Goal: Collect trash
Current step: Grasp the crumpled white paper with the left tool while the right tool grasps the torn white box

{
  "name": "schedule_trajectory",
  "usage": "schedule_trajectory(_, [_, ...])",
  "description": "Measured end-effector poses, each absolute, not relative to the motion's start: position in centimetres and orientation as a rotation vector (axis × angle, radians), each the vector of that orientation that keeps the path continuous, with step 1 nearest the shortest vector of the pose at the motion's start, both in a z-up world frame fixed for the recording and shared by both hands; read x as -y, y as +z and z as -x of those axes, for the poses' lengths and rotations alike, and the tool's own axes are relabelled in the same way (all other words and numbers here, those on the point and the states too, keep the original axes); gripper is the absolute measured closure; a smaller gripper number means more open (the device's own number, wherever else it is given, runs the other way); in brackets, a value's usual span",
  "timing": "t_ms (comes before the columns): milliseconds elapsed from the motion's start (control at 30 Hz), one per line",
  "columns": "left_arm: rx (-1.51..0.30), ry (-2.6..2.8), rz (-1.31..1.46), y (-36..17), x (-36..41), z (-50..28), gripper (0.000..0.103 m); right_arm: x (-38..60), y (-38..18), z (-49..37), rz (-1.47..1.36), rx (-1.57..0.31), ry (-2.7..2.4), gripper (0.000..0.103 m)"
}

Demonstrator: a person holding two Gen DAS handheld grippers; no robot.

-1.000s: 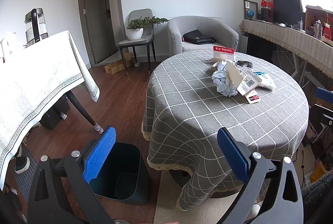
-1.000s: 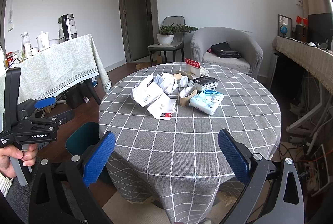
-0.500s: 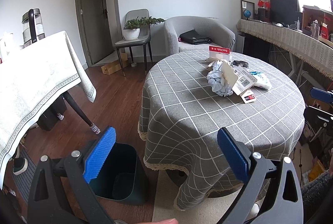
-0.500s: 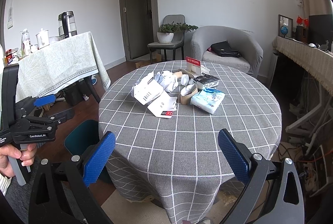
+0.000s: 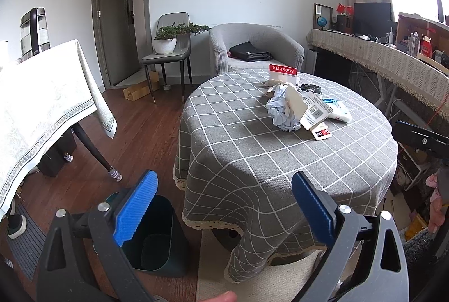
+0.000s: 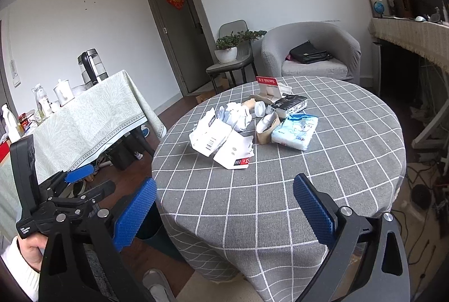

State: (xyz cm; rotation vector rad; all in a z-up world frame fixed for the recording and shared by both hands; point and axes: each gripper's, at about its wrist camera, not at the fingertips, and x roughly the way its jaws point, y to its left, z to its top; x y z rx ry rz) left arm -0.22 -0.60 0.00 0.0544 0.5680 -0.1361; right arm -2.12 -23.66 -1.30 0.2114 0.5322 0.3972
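Note:
A heap of trash lies on the round grey checked table (image 6: 280, 189): crumpled white paper (image 6: 235, 117), white card packets (image 6: 213, 133), a brown paper cup (image 6: 266, 128), a blue tissue pack (image 6: 296, 131) and a red-topped card (image 6: 268, 86). The crumpled paper also shows in the left wrist view (image 5: 282, 111). A dark green bin (image 5: 157, 237) stands on the floor by the table. My left gripper (image 5: 224, 209) is open and empty, above the bin and the table's near edge. My right gripper (image 6: 224, 212) is open and empty, short of the trash.
A second table with a pale cloth (image 5: 42, 105) stands left, with a kettle on it. A grey armchair (image 5: 255, 49) and a chair with a plant (image 5: 168, 49) stand behind. A long sideboard (image 5: 393, 63) runs along the right. A rug lies under the round table.
Both grippers have shifted a little; the right wrist view has tilted and moved closer to the table. The left gripper has drifted left. Both stay open and empty.

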Motion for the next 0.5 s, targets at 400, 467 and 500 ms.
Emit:
schedule_trajectory(400, [-0.582,-0.158,0.039,0.7,-1.3,-1.2,0.025,21.7,-0.7,-4.0,-0.259,-0.616,0.416,0.033])
schedule_trajectory(467, [-0.576,-0.161,0.032,0.8,-1.4,-1.3,0.026,22.1,-1.1,-5.5,-0.279,-0.637,0.399,0.037])
schedule_trajectory(500, [-0.576,-0.163,0.026,0.9,-1.4,-1.5,0.026,22.2,-1.3,-6.2,-0.29,-0.648,0.397,0.04])
